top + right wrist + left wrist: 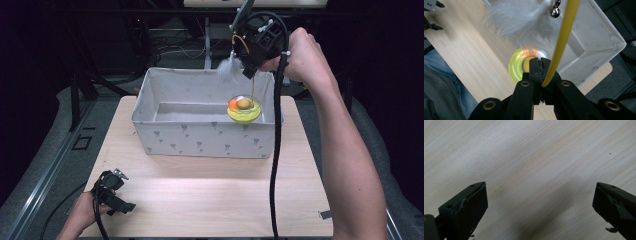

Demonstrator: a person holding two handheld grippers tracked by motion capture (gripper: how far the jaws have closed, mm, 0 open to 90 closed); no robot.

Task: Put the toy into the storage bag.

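My right gripper (pixel 249 70) is raised over the back right of the fabric bin (pixel 200 135) and points down. Its jaws are shut on the yellow wand (pixel 564 37) of a feather toy. A white feather (pixel 229 69) and a small bell (pixel 554 11) hang from the wand. Below the gripper (pixel 539 62), a round yellow-green base (pixel 244 111) with an orange ball hangs over the bin's right side; I cannot tell if it touches the bin. My left gripper (pixel 117 197) rests at the table's front left, open, with bare wood between its fingers (pixel 469 205).
The grey-white patterned bin (pixel 596 37) stands at the far middle of the wooden table (pixel 210 195). A black cable (pixel 276 150) trails from the right gripper down across the table. The person's right forearm (pixel 350 165) runs along the table's right side. Dark floor surrounds the table.
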